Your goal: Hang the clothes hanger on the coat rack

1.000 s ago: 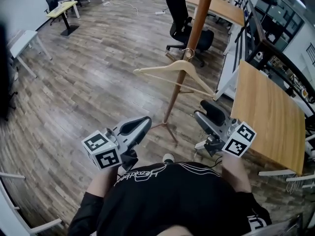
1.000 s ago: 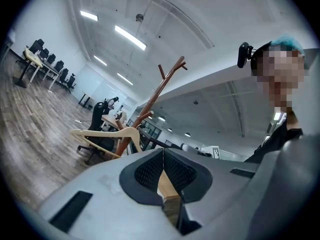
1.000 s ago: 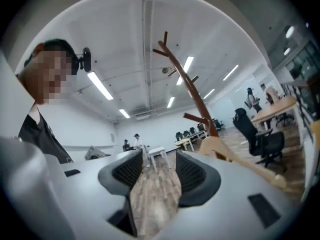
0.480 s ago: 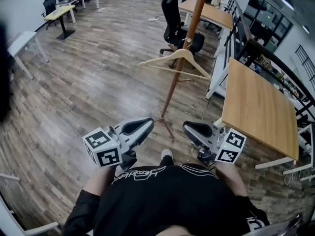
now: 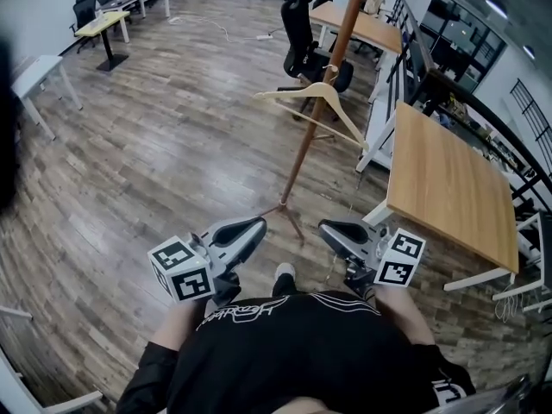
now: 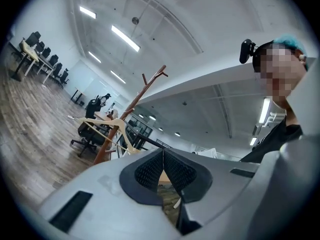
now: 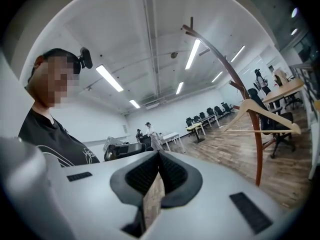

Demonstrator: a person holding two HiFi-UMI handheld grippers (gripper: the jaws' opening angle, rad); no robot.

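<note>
The pale wooden clothes hanger [image 5: 321, 102] hangs by its hook on the brown coat rack [image 5: 304, 145], free of both grippers. My left gripper [image 5: 255, 226] and right gripper [image 5: 328, 228] are held low near my body, well short of the rack, both pointing toward it. In the left gripper view the left gripper [image 6: 163, 151] is shut with nothing between the pads; the hanger [image 6: 100, 124] and rack [image 6: 135, 101] stand off to the left. The right gripper [image 7: 159, 156] is shut and empty too, with the hanger [image 7: 260, 115] on the rack [image 7: 256, 144] at the right.
A wooden desk [image 5: 444, 188] stands right of the rack, with a black office chair [image 5: 306, 37] behind it. The rack's splayed feet [image 5: 289, 216] lie just ahead of my grippers. A white table [image 5: 34, 72] stands far left on the wood floor.
Both grippers have drawn back from the rack toward my body, the right one moving inward. The hanger stays on the rack, now farther from the grippers.
</note>
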